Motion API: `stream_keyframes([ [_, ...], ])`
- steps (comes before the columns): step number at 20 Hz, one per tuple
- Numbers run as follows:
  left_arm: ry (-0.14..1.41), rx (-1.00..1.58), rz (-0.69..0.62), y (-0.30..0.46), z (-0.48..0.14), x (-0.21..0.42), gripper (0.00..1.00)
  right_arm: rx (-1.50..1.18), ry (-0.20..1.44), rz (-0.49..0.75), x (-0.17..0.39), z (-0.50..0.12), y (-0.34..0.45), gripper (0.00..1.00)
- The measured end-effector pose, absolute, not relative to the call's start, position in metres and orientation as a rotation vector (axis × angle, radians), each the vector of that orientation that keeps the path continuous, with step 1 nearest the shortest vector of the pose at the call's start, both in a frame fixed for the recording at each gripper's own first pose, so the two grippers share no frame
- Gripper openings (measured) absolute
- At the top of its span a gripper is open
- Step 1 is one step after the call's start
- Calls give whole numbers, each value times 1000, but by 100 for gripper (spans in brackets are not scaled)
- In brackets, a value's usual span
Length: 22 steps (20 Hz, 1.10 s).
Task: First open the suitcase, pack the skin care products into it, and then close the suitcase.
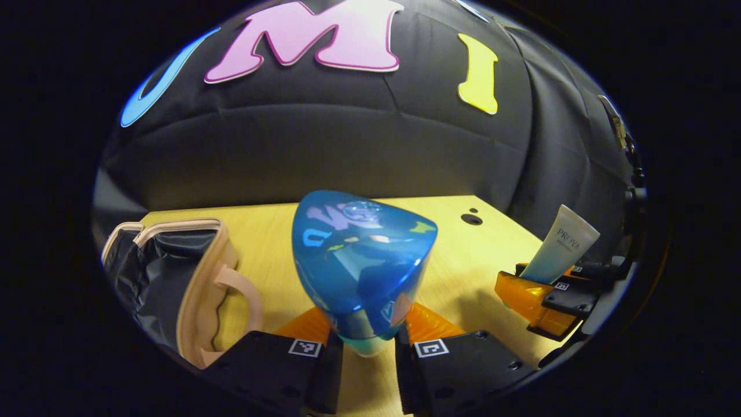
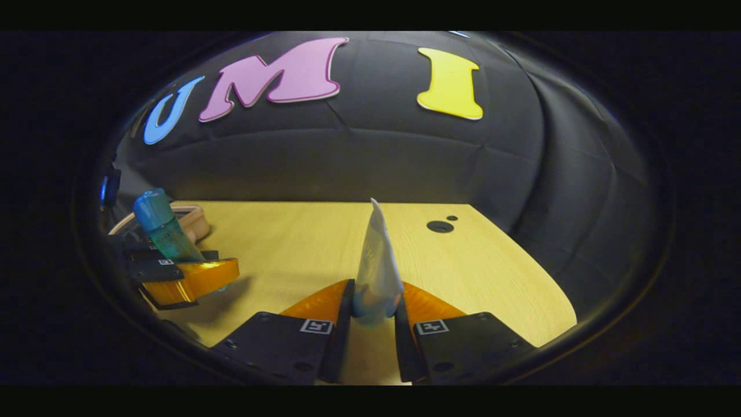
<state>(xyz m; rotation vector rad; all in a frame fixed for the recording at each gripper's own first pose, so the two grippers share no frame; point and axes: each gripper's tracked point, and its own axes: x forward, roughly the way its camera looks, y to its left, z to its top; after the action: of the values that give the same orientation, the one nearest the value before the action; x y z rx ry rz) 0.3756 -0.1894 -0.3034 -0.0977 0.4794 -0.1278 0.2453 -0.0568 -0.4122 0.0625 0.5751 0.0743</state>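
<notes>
Two grippers, two skin care items, one suitcase

Left gripper (image 1: 367, 347) pinches a glossy blue bottle (image 1: 362, 260), cap-heavy and rounded; right gripper (image 2: 373, 321) pinches a flat white tube (image 2: 377, 266). Both are held above the pale wood-grain table (image 2: 301, 237). The beige suitcase (image 1: 191, 278) lies open at the left, dark-lined.

The blue-capped bottle (image 1: 363, 266) stands upright between the left gripper's fingers (image 1: 324, 359), the open beige suitcase (image 1: 173, 278) lies left of them, and the white tube (image 2: 377, 272) stands pinched between the right gripper's fingers (image 2: 343, 341).
</notes>
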Motion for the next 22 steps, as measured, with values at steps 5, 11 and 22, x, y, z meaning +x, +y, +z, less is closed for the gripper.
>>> stream_keyframes([
  [5,465,-80,-77,-120,-246,347,43,79,525,221,233,-356,5,32],
  [11,579,61,79,24,-251,306,43,174,528,401,222,-316,113,37],
  [22,1047,23,109,100,-363,287,46,220,626,613,233,-312,259,36],
])
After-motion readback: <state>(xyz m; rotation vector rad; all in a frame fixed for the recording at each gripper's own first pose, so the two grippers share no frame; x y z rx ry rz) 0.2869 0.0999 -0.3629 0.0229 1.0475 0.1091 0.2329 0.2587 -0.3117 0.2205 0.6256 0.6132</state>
